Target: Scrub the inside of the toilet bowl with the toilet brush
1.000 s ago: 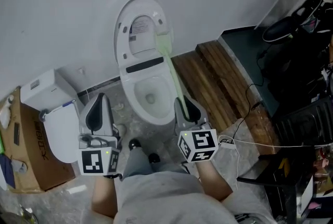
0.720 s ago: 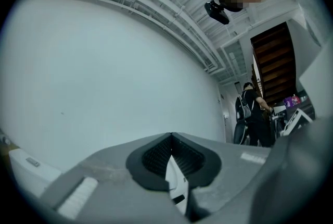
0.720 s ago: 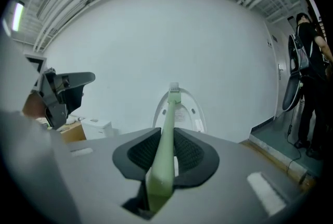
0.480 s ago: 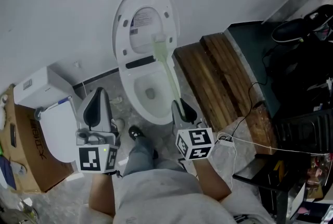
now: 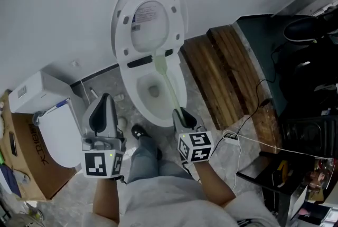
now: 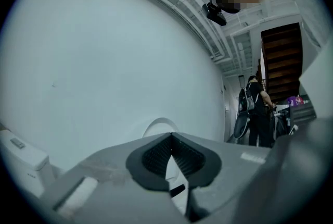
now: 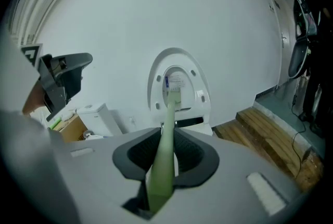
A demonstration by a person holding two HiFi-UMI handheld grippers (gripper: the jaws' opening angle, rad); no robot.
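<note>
Right gripper (image 5: 179, 113) squeezes the long, thin, light-green toilet brush (image 5: 168, 82). It points to 11 o'clock over the toilet bowl (image 5: 130, 91). Left gripper (image 5: 103, 100) is closed and holds nothing.

Wooden boards (image 5: 224, 75) on the floor; cardboard box (image 5: 25, 153) beside white tank (image 5: 30, 95).

1. Sticker (image 5: 149, 15) inside the raised toilet lid (image 5: 122, 9): lines of print beside a blue patch, too small to read.
2. Cardboard box (image 5: 37, 168): black printed characters on its side, possibly a brand; not legible.
3. Cubes of left gripper (image 5: 103, 102) and right gripper (image 5: 180, 114): square black-and-white code patterns, no letters.
</note>
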